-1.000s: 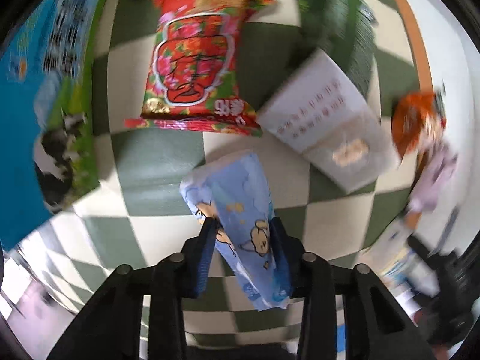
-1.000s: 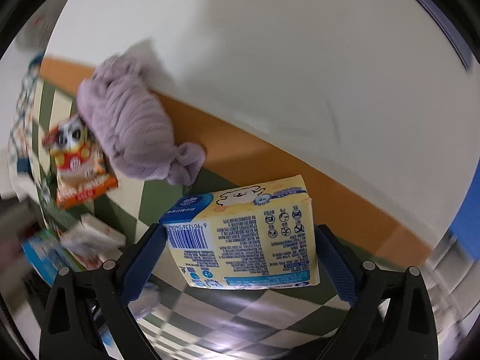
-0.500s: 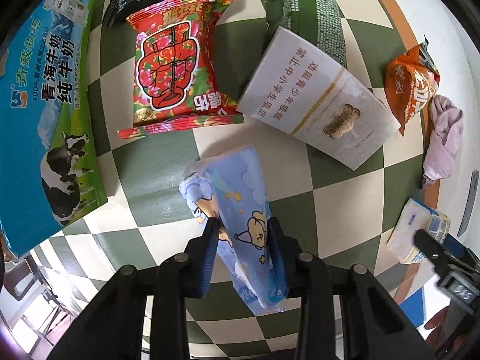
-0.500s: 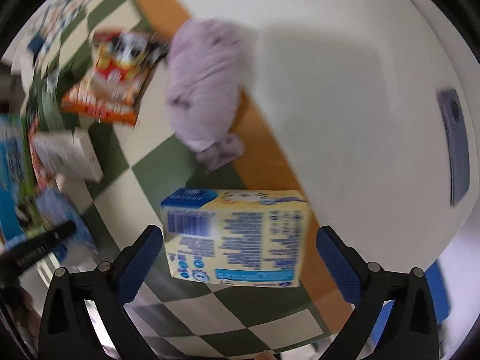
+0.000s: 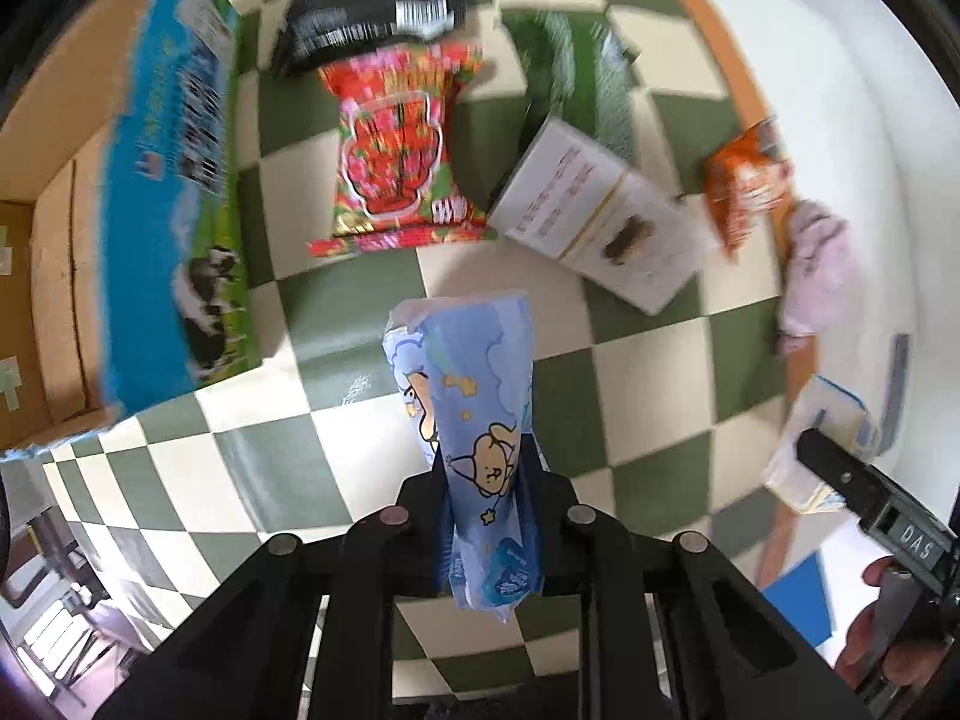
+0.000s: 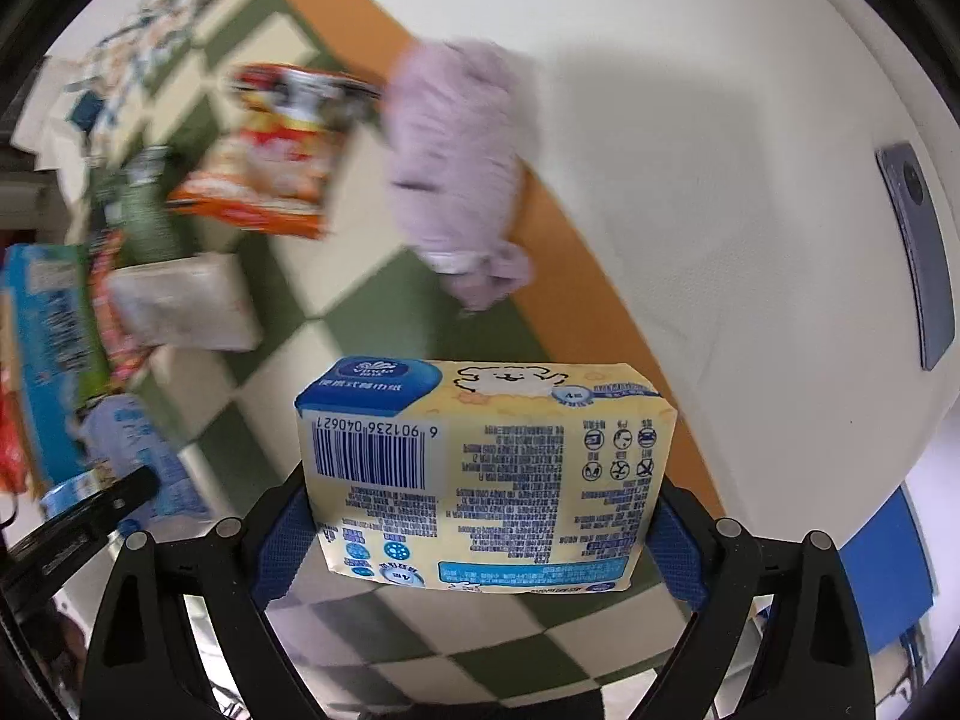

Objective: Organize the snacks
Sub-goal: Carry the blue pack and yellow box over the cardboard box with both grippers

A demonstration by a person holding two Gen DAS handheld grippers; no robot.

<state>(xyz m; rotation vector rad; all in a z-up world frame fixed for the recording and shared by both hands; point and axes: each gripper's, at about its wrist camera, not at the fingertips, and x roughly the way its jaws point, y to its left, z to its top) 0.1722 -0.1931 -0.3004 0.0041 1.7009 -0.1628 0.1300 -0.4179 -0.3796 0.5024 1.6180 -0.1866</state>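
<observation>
My left gripper (image 5: 487, 480) is shut on a blue pack with bear drawings (image 5: 468, 396), held above the green and cream checked cloth (image 5: 372, 462). My right gripper (image 6: 480, 510) is shut on a yellow tissue pack (image 6: 486, 468), its barcode side towards the camera. That yellow tissue pack (image 5: 822, 438) shows at the right edge of the left wrist view. A red snack bag (image 5: 396, 156), a white pouch (image 5: 606, 216), a black bag (image 5: 372, 18), a green bag (image 5: 570, 72) and an orange bag (image 5: 750, 180) lie on the cloth.
An open cardboard box with a blue milk print (image 5: 162, 180) stands at the left. A lilac cloth (image 6: 456, 168) lies on the orange border beside a white surface (image 6: 720, 150). A grey flat device (image 6: 918, 252) rests on the white surface.
My left gripper has lifted and pulled back with the blue pack, so the milk box's inside shows. My right gripper has swung with the yellow pack, and the lilac cloth now sits higher in view.
</observation>
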